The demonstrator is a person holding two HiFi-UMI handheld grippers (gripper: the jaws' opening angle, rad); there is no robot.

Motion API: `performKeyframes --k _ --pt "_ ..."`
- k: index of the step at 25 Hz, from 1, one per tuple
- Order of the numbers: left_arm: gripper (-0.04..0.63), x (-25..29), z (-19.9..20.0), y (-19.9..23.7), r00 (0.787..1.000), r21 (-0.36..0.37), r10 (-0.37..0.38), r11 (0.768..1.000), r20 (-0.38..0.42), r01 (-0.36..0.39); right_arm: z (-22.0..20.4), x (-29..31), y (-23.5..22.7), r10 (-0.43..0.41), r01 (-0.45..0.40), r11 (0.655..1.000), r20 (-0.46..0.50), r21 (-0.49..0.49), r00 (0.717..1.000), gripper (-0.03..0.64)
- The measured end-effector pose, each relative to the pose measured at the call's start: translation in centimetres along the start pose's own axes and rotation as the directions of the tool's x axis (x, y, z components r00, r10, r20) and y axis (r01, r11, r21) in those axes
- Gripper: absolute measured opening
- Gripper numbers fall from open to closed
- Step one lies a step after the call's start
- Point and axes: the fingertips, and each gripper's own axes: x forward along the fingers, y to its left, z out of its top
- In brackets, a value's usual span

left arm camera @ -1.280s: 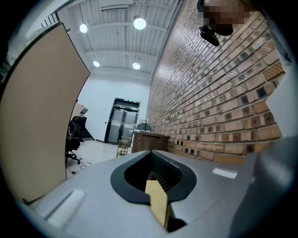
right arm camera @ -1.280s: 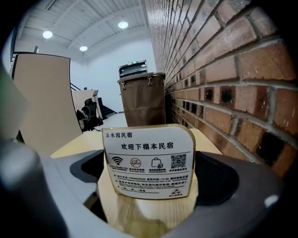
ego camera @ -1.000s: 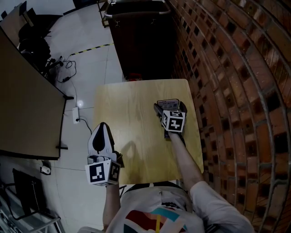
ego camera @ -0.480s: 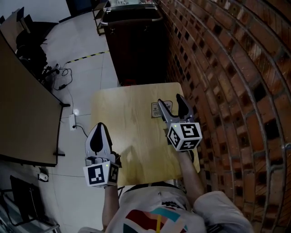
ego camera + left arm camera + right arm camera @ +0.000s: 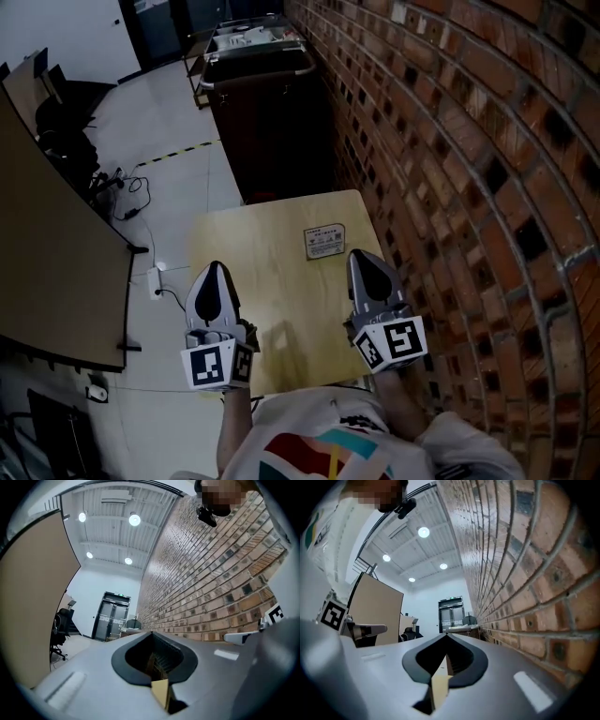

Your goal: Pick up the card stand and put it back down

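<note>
Toward the far right of the pale wooden desk, near the brick wall: the card stand, printed face turned up to the head camera, resting on the desk top and touched by neither tool; flat or tilted, impossible to tell from above.

Just short of the stand, on the near side and slightly to the right: the right hand-held gripper, pointed away from the body, jaws closing fully together with nothing between them. Marker cube at the near edge of the desk, right forearm running back toward the torso close alongside the wall.

Across the desk, well apart from the stand: the left hand-held gripper, likewise clenched and empty, nose aimed forward over the left edge of the desk, roughly parallel with its partner. Left forearm straight behind it, drawn in near the body.

Both tools held low and level at about the same reach, one to either side of the bare middle of the desk.

Beyond the far edge, a dark cabinet against the wall. To the left, a light tiled floor with loose cables and a brown partition.
</note>
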Motion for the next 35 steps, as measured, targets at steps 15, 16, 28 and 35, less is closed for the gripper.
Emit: performKeyframes --k 15,16,28,35 --pt "0.005 -0.5 0.2 -0.8 1.0 -0.007 0.016 1.0 0.008 -0.016 0.4 -0.2 -0.9 -0.027 0.027 1.0 -0.011 -0.001 1.0 0.0" --pt "0.005 -0.6 0.2 -0.7 1.0 -0.006 0.017 1.0 0.009 -0.017 0.3 -0.3 -0.9 -0.028 0.028 1.0 -0.013 0.0 1.0 0.0" --pt "0.005 -1.1 0.0 -1.1 1.0 0.011 0.01 1.0 0.0 -0.01 -0.2 -0.9 -1.7 -0.07 0.07 0.997 -0.038 -0.023 0.997 0.0" --pt "0.005 -1.1 0.4 -1.0 1.0 0.012 0.018 1.0 0.011 -0.018 -0.5 -0.9 -2.1 -0.083 0.082 0.996 -0.048 -0.024 0.995 0.0"
